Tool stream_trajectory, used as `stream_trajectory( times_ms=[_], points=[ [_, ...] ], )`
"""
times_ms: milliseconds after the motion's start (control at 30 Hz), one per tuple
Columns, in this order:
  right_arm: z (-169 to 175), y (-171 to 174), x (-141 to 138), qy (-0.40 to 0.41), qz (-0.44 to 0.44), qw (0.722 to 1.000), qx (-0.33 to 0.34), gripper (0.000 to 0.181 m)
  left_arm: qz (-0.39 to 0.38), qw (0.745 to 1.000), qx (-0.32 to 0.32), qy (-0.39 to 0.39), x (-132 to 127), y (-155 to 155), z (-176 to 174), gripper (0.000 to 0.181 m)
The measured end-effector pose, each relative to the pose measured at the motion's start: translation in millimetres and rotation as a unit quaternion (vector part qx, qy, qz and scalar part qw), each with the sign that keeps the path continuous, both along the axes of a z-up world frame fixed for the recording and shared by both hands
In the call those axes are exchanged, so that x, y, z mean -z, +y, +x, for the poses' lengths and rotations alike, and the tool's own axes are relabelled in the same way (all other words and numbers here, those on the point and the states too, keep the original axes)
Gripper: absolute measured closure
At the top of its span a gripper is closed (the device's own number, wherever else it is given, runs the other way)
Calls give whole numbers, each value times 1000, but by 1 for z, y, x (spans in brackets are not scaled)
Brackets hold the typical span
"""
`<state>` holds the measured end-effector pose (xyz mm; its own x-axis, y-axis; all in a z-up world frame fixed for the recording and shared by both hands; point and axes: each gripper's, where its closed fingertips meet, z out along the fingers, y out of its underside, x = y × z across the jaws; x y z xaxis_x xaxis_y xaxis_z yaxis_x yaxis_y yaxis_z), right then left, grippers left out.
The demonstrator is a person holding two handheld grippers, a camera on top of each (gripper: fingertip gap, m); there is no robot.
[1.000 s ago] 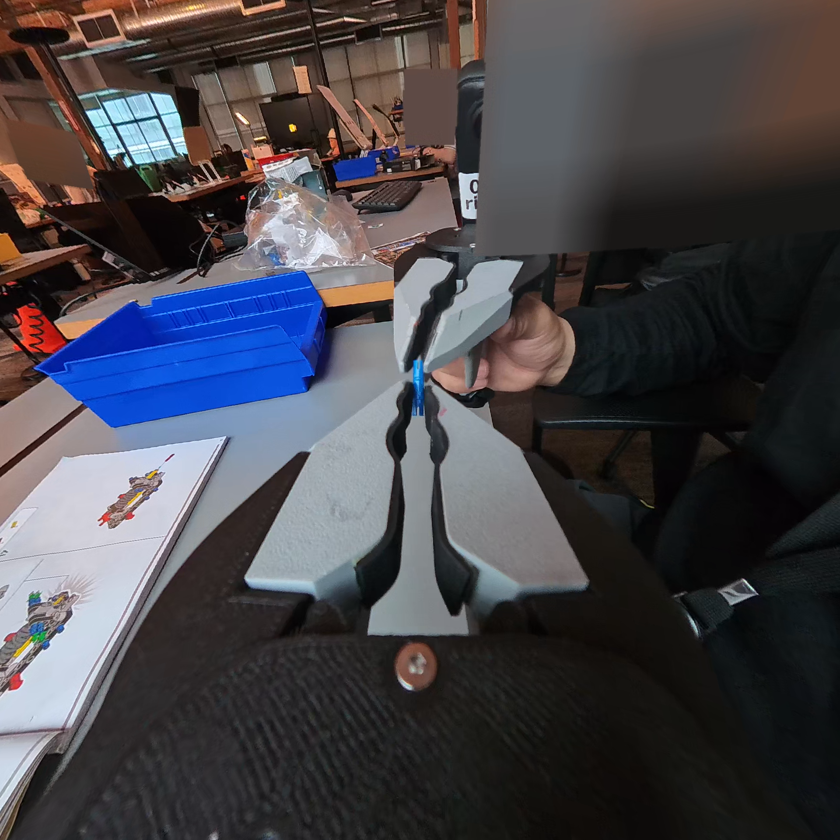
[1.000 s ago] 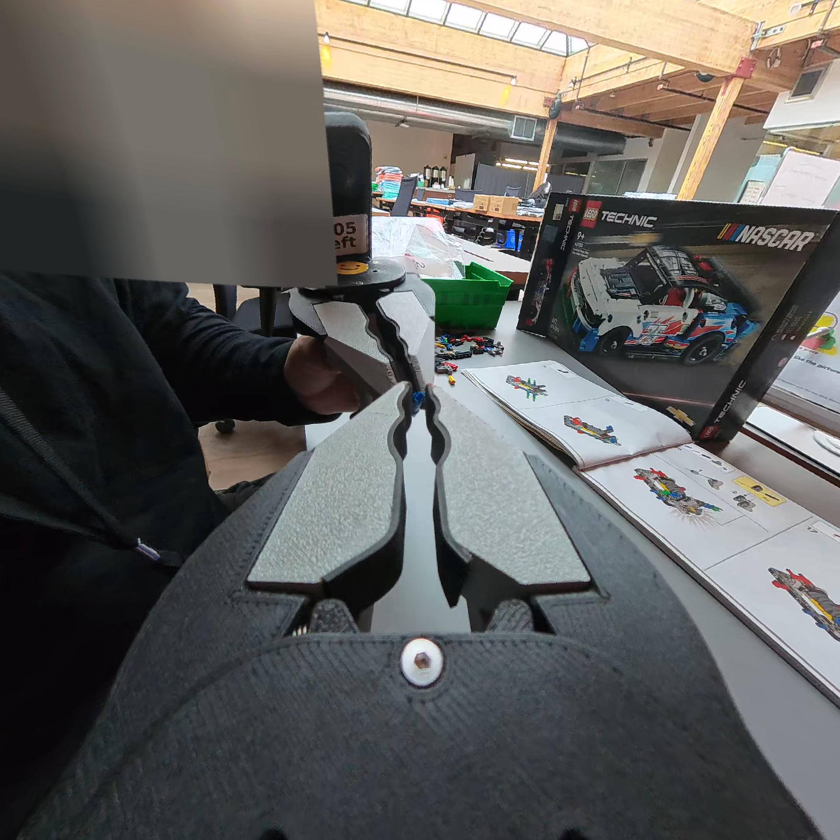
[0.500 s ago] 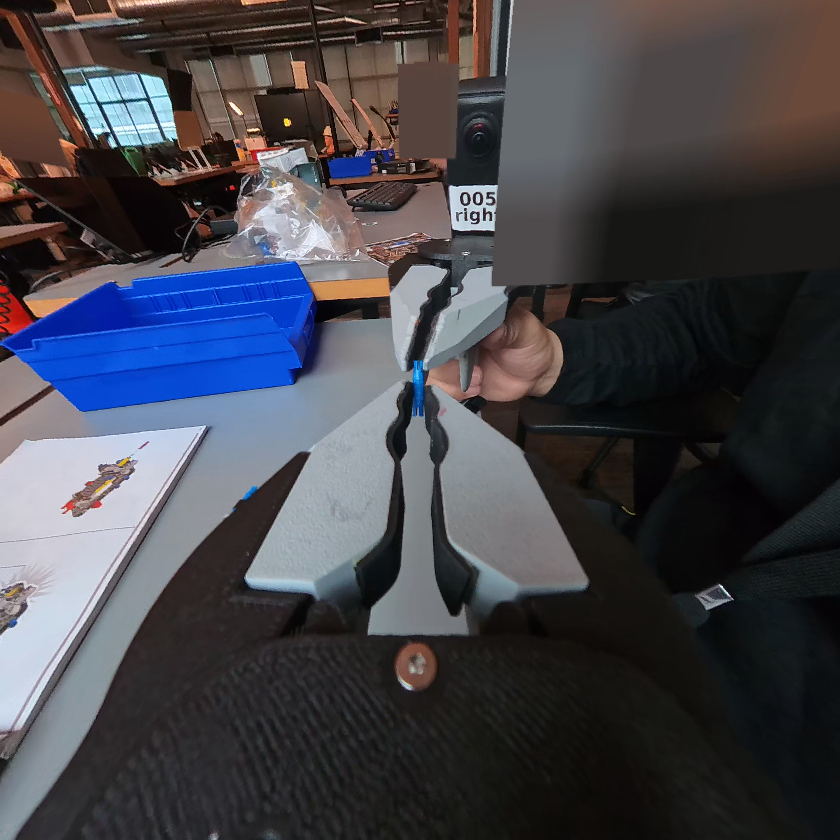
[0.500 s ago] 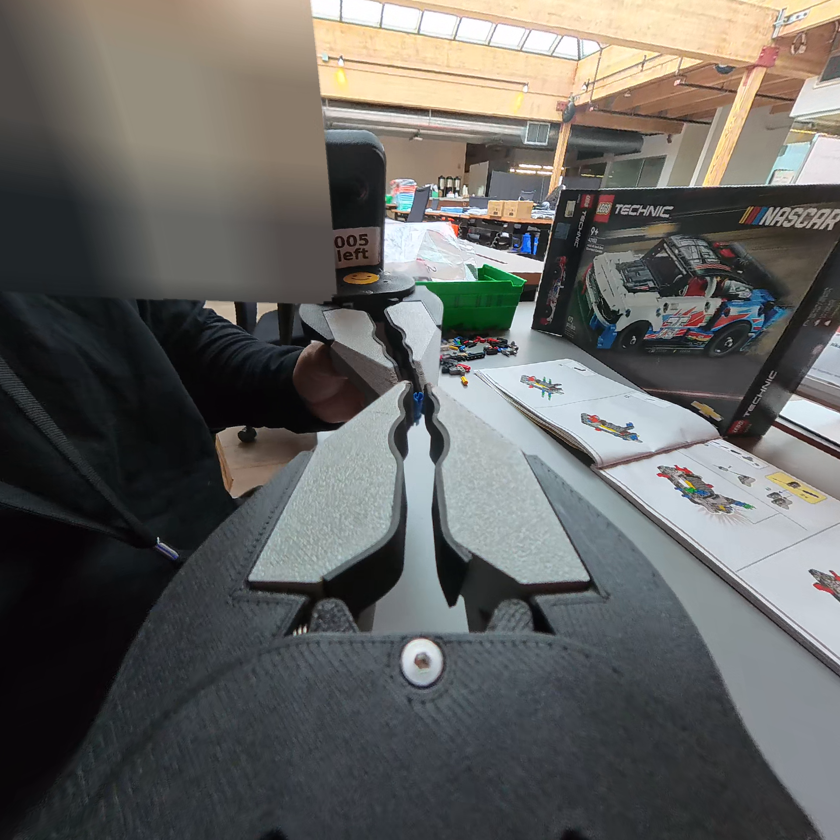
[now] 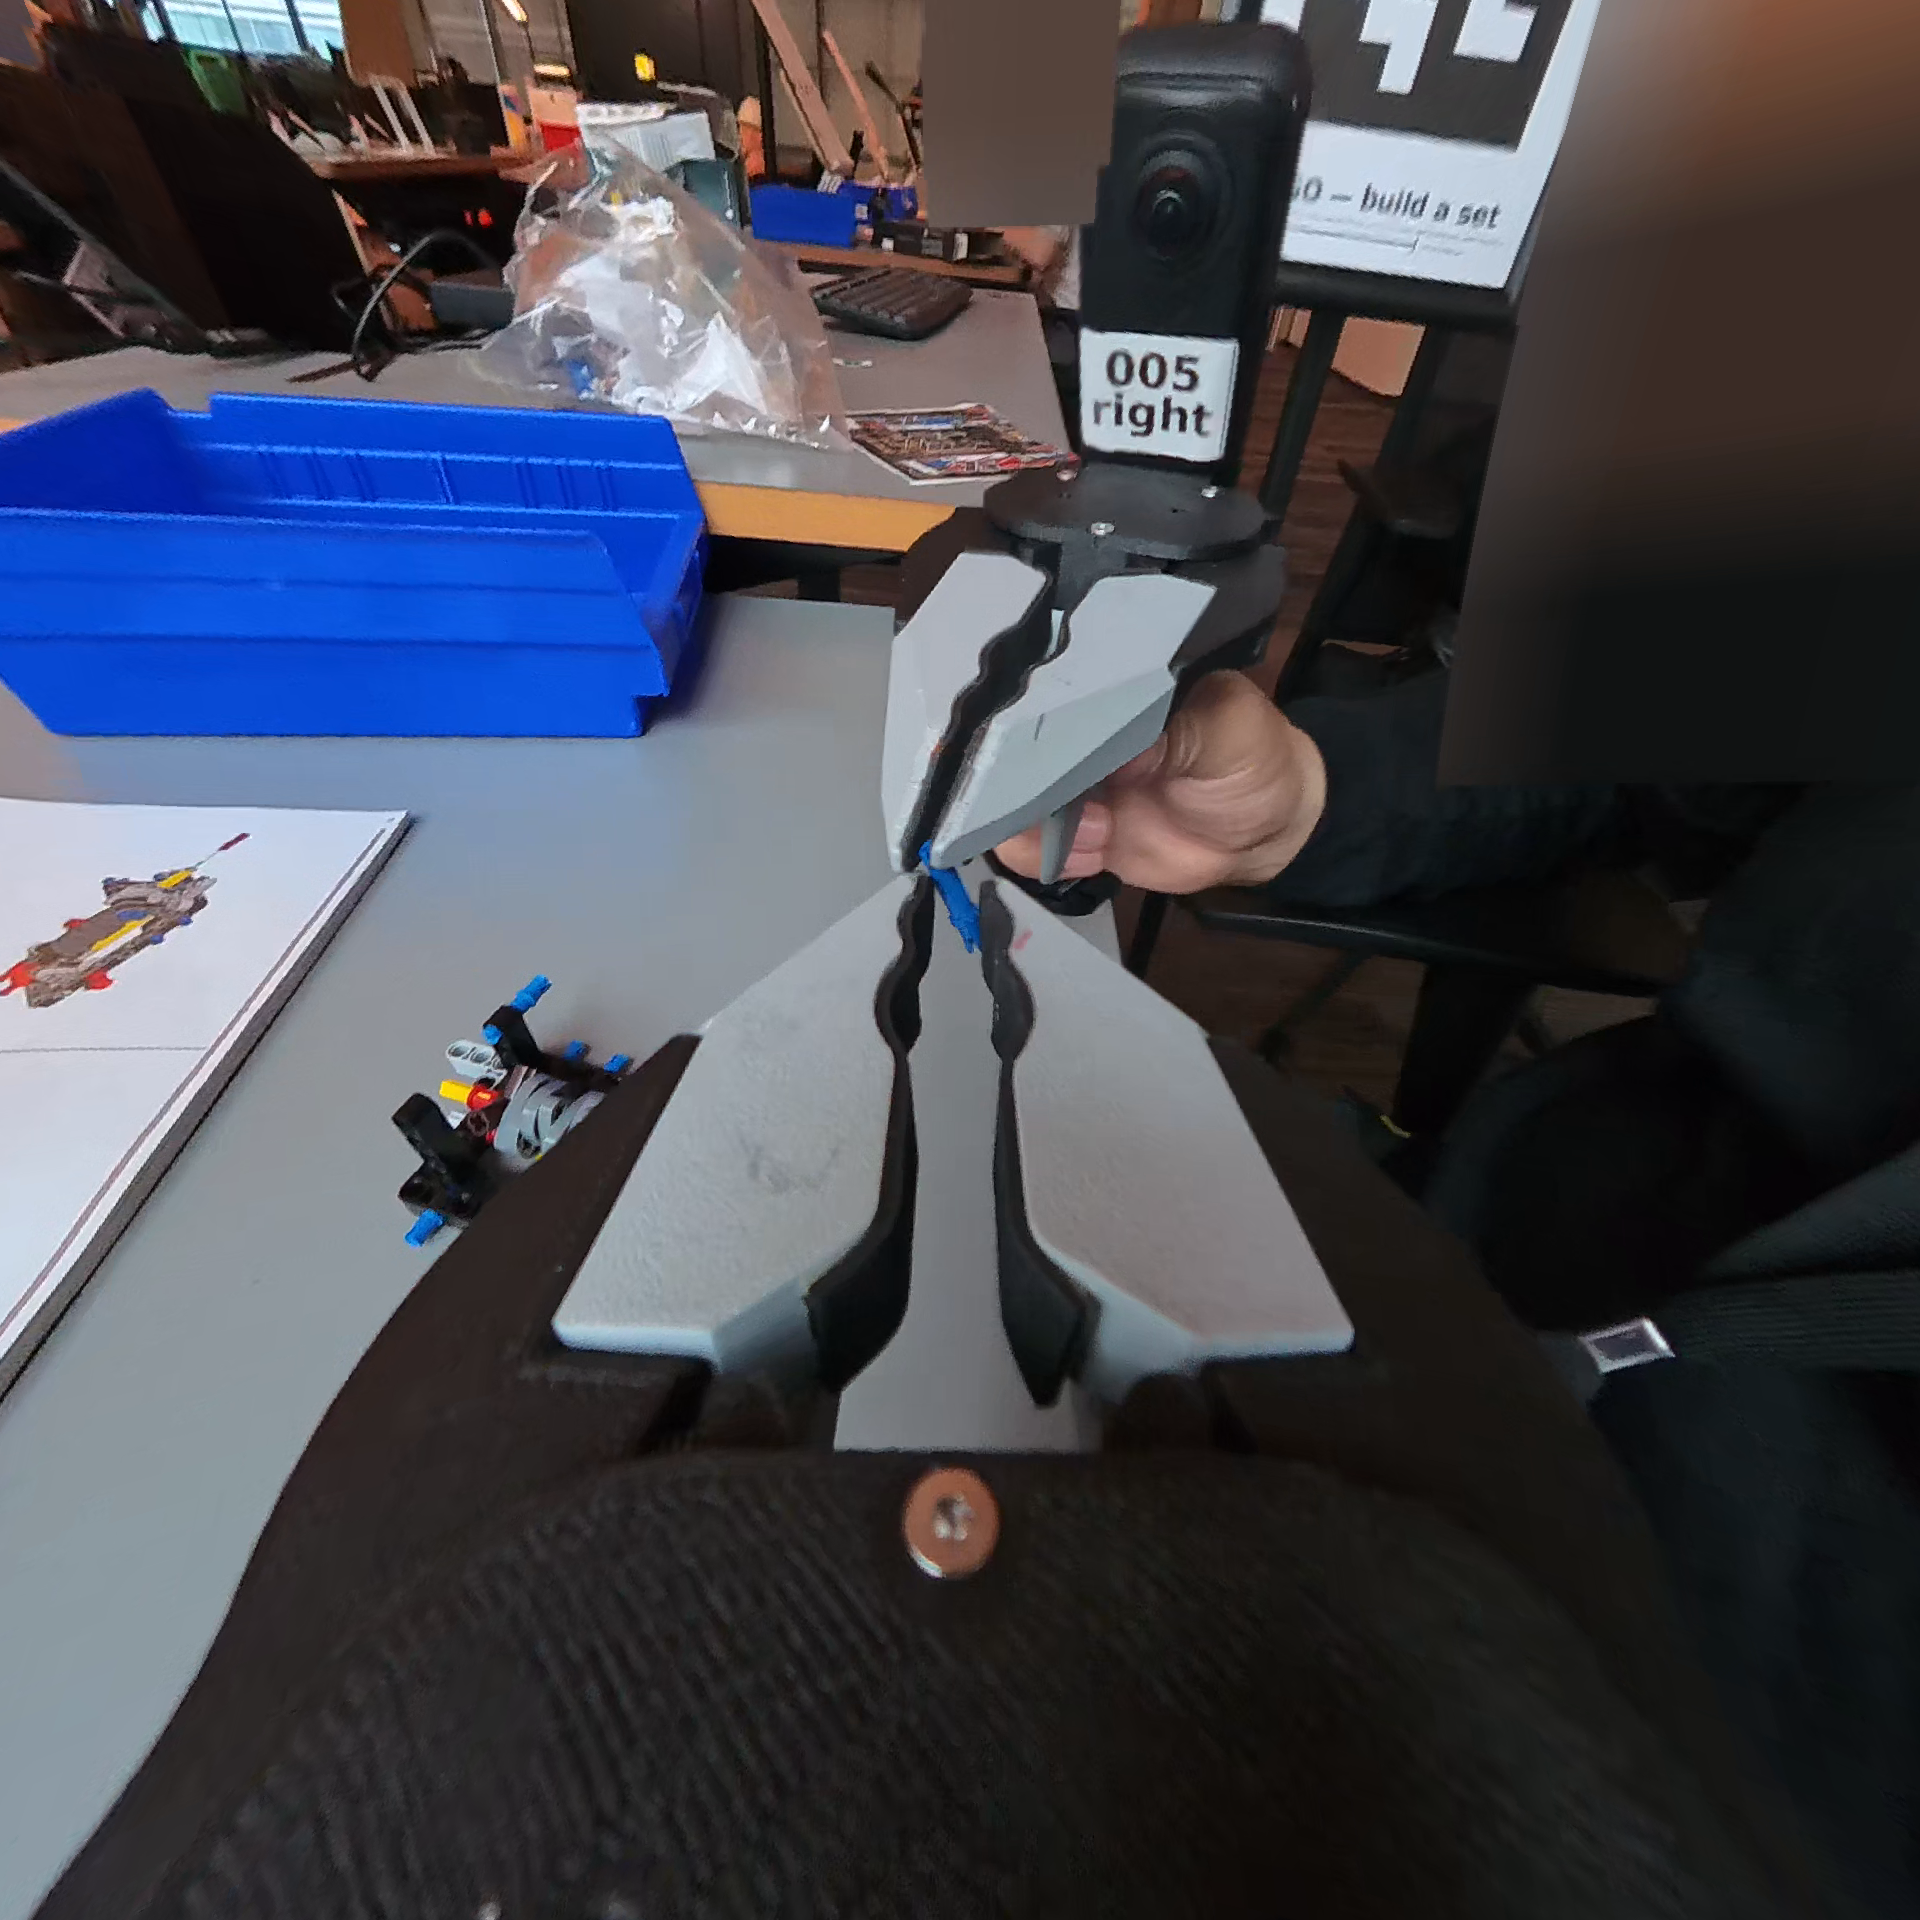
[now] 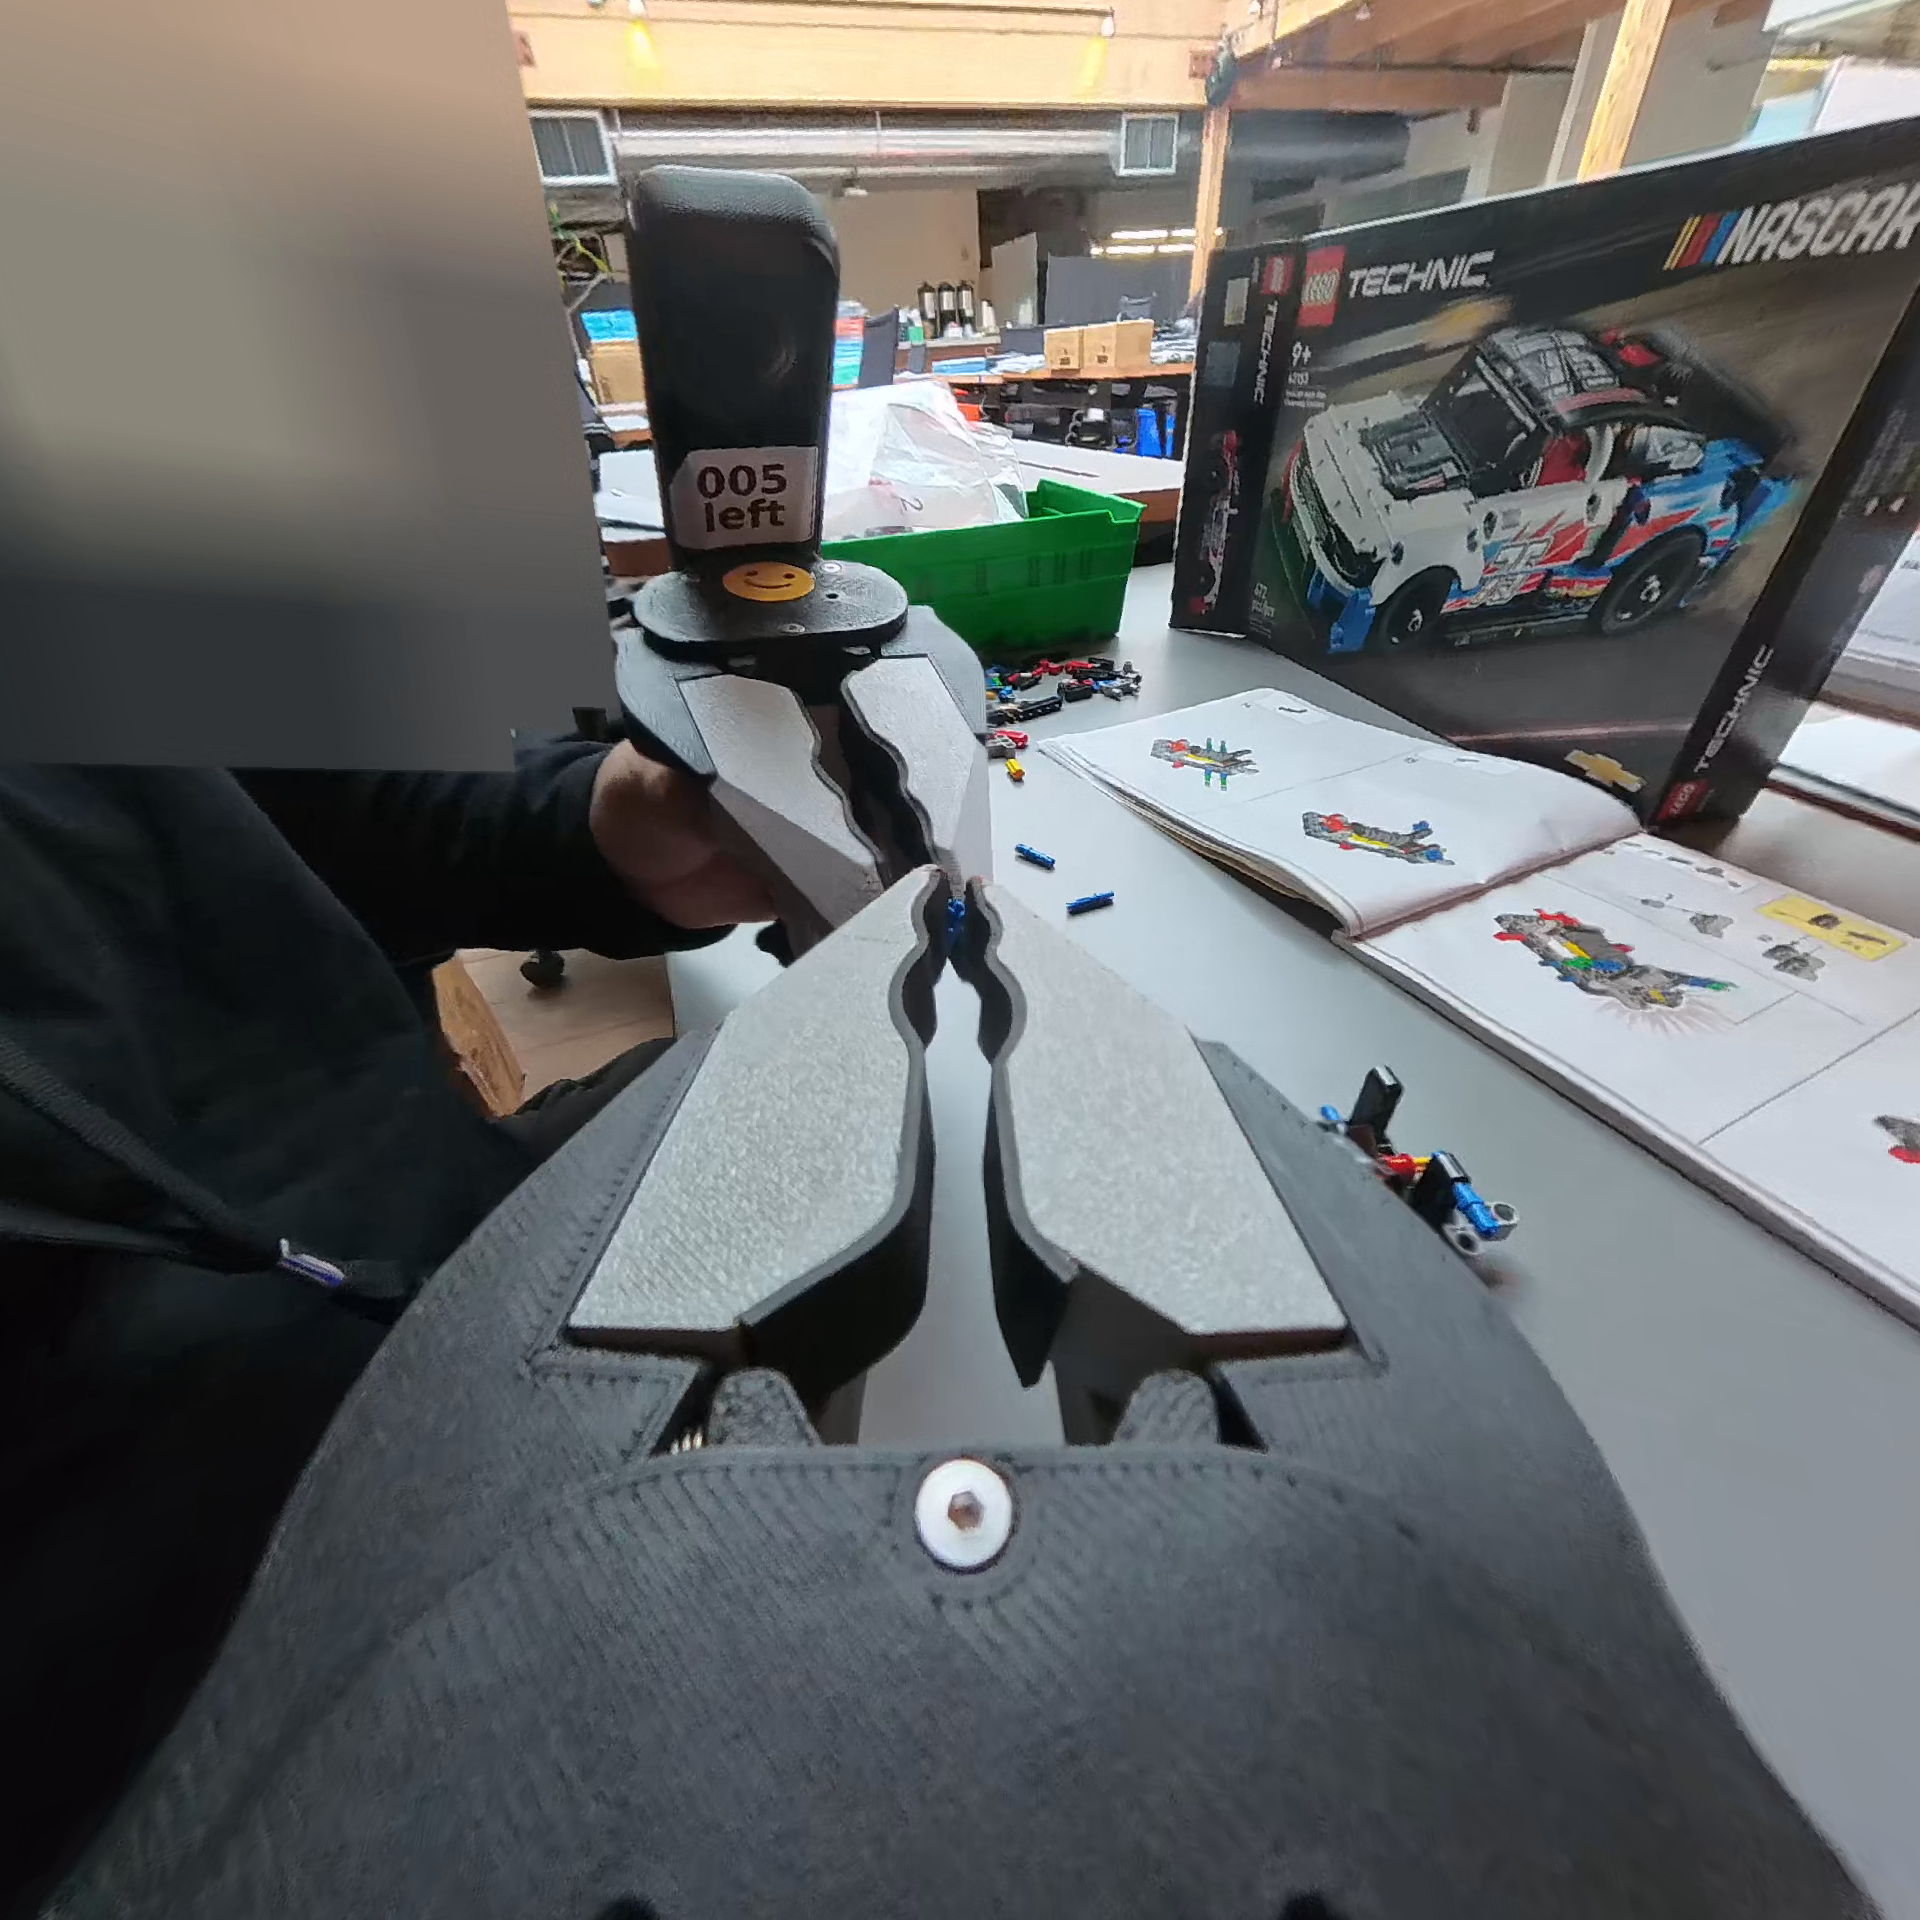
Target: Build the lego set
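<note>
Because the small blue plastic lego pin (image 5: 954, 906) is too slender to regrip with one tool, it is passed tip to tip above the grey table (image 5: 582, 831). The right gripper (image 6: 953, 914) is closed on the pin's upper end, as the left wrist view shows. The left gripper (image 5: 948, 914) has parted its jaws to a narrow gap; the pin hangs between them, and contact cannot be confirmed. The likely aim is a handover that frees the pin's other end for insertion.

The partly built black-and-grey lego assembly (image 5: 499, 1112) lies on the table just beside the open white instruction booklet (image 5: 156, 935), within reach of both tools. Spare blue pins (image 6: 1089, 902) lie farther off.
</note>
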<state>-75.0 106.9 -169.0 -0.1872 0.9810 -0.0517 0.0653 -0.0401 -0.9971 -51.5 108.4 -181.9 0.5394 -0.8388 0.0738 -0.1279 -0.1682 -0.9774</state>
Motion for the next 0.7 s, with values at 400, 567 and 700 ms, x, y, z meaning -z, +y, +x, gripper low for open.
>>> stream_trajectory(
  times_ms=[400, 567, 700],
  points=[
    [10, 1, -4, 12, -136, 987, -84, 169, 55, 992, 61, -97, -20, -11, -1, 178],
    [9, -20, -9, 26, -214, 962, -166, 166, 123, 976, 102, -151, -39, -24, -2, 178],
    [13, -27, -21, 62, -271, 937, -213, 174, 166, 965, 123, -161, -48, -35, 1, 179]
  ],
)
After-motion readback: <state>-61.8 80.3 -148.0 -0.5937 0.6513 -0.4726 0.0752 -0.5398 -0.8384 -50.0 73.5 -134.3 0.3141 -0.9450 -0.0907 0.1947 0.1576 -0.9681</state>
